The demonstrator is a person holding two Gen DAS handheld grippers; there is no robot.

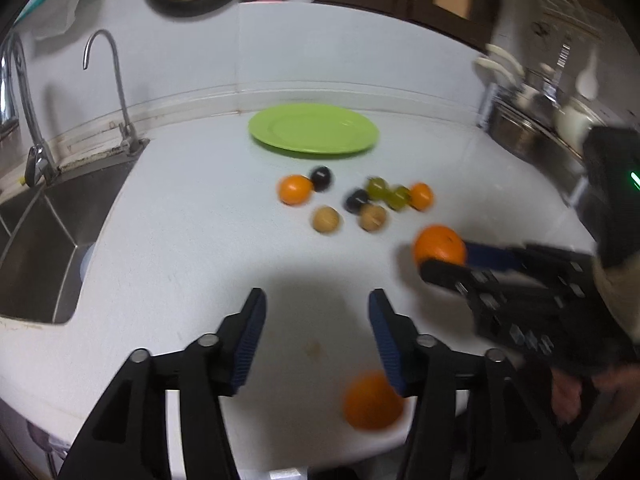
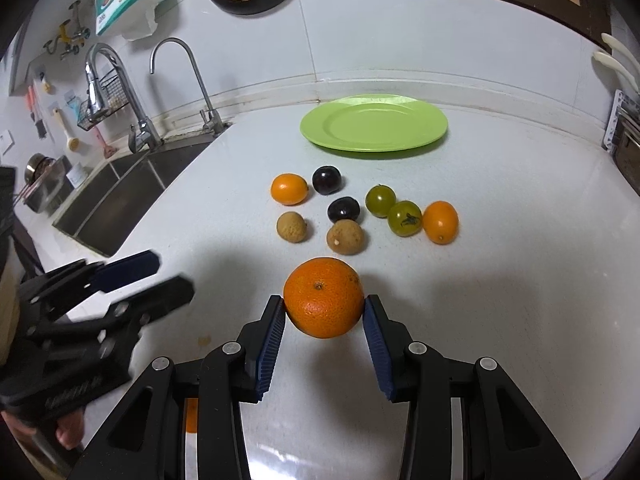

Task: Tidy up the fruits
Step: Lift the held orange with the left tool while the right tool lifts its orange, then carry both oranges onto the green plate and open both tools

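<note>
I am holding a large orange [image 2: 323, 298] clenched between the pads of my right gripper [image 2: 324, 308], lifted just above the white counter [image 2: 500, 280] on the near side of the fruit cluster. My left gripper [image 1: 318, 320] is hanging released with nothing between its pads, and a second orange [image 1: 372, 400] is lying on the counter near its right finger.

The green plate [image 2: 374, 124] at the far side is bare, so I am judging the sorting as barely begun. Still loose between it and me are two small oranges [image 2: 289, 189], two dark plums [image 2: 327, 180], two green tomatoes [image 2: 380, 200] and two brown longans [image 2: 291, 227].

The left view is smeared, so the small fruits there are showing only as blobs. The second orange is blurred and partly cut off by the finger; from the right view only an orange sliver is peeking between the gripper arms. I cannot tell whether it is resting or rolling.
</note>
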